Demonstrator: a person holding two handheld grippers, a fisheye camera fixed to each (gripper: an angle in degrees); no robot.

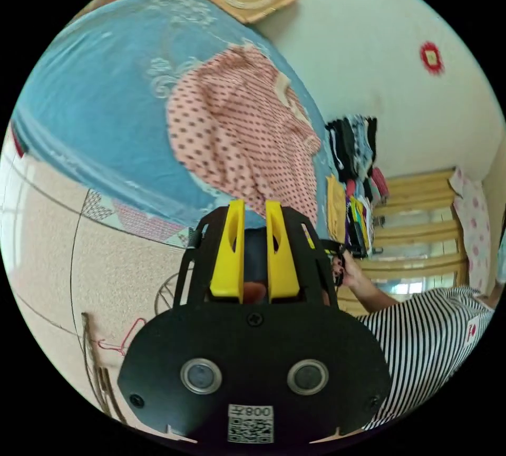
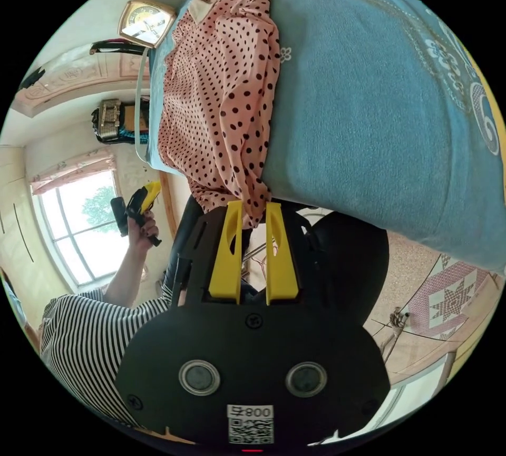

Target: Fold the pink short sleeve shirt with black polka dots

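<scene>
Yellow jaws of the left gripper stood parallel with a narrow gap between them, nothing gripped, held clear of the bed. Beyond them the pink polka-dot shirt lay rumpled and unfolded on the blue bedspread, toward the side nearest a pile of clothes. In the right gripper view, the right gripper had its jaws likewise slightly apart; a hanging corner of the shirt drooped just at the tips, but whether it sat between them could not be told. The other gripper appeared there in the person's hand, raised well away from the bed. Judgement: folding had not begun; the step in hand was approach. The next move calls for both grippers to take hold of the shirt and spread it flat.
</scene>
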